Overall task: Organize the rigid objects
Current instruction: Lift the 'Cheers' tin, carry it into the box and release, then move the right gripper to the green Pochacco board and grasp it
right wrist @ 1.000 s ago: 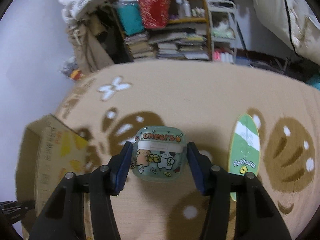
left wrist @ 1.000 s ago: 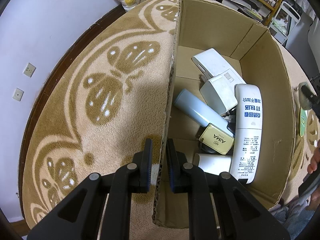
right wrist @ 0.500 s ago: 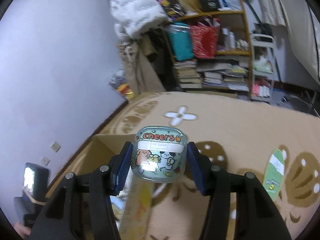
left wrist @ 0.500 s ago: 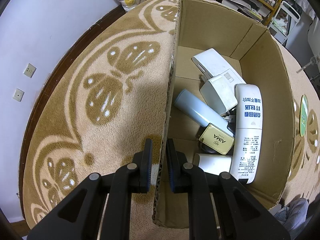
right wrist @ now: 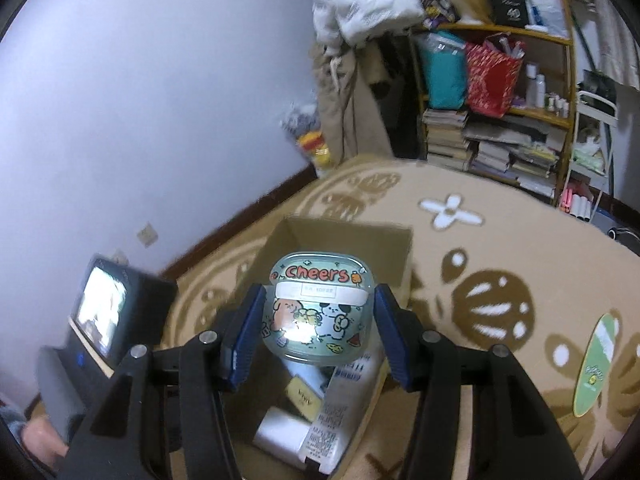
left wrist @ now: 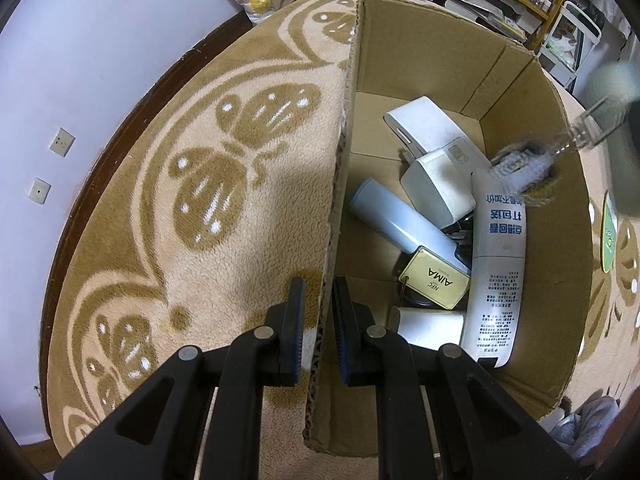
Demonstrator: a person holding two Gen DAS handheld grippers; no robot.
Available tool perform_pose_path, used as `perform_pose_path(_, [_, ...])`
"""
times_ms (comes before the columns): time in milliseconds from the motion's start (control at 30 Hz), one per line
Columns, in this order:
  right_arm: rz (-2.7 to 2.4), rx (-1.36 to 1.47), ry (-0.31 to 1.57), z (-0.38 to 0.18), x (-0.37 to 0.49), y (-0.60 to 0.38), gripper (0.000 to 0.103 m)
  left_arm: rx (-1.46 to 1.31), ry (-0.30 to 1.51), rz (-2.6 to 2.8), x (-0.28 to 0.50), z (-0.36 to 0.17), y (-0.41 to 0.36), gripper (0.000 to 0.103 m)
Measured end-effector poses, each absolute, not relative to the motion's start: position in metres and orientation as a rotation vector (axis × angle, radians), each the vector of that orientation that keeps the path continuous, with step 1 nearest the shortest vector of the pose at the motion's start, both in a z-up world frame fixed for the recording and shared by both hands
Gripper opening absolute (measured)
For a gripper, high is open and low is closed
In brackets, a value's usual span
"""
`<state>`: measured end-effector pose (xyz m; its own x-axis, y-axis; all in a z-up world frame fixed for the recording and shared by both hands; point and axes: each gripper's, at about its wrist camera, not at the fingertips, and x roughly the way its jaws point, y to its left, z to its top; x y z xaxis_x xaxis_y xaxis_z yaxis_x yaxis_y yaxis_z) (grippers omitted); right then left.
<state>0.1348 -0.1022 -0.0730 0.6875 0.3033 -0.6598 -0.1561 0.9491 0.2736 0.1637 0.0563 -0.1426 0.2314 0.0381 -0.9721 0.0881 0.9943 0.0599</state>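
My left gripper (left wrist: 318,294) is shut on the near left wall of an open cardboard box (left wrist: 348,128). Inside lie a white tube with blue print (left wrist: 498,264), a pale blue cylinder (left wrist: 396,220), white adapters (left wrist: 436,184) and a yellow AIMA tag (left wrist: 436,280). My right gripper (right wrist: 318,316) is shut on a green "Cheers" cartoon case (right wrist: 318,308) and holds it above the box (right wrist: 348,236). The case's keychain charm (left wrist: 524,172) hangs blurred over the box's right side in the left wrist view.
The box stands on a beige rug with brown butterflies (left wrist: 224,168). A green oval card (right wrist: 596,364) lies on the rug right of the box. The left gripper's screen (right wrist: 104,312) shows at left. Shelves with books (right wrist: 496,148) stand behind.
My right gripper has lifted the Cheers case off the rug and swung it left over the box. Its charm now dangles into the left wrist view. The left gripper has not moved.
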Motion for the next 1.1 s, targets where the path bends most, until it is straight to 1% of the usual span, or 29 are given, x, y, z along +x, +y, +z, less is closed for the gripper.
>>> perform_pose_path(267, [0.232,0.149,0.821,-0.091,0.137,-0.095,0.058,0.092,1.341,-0.038,0.164,-0.142,0.059,0.013])
perform_pose_path(633, [0.147,0.112,0.747,-0.068,0.134,-0.117,0.058,0.094,1.34,-0.036,0.164,-0.143,0.058,0.014])
perform_pose_path(700, [0.122,0.101,0.727,-0.063,0.133,-0.122,0.062,0.093,1.341,-0.036,0.164,-0.143,0.059,0.014])
perform_pose_path(767, [0.087,0.105,0.718,-0.062,0.133,-0.133,0.072,0.094,1.342,-0.035,0.164,-0.143,0.058,0.014])
perform_pose_path(900, [0.001,0.115,0.726,-0.064,0.137,-0.158,0.083,0.092,1.342,-0.037,0.164,-0.143,0.059,0.014])
perform_pose_path(1067, [-0.099,0.143,0.73,-0.072,0.14,-0.194,0.103,0.092,1.341,-0.036,0.163,-0.142,0.059,0.014])
perform_pose_path(1100, [-0.119,0.15,0.737,-0.074,0.14,-0.2,0.103,0.093,1.341,-0.037,0.164,-0.142,0.059,0.014])
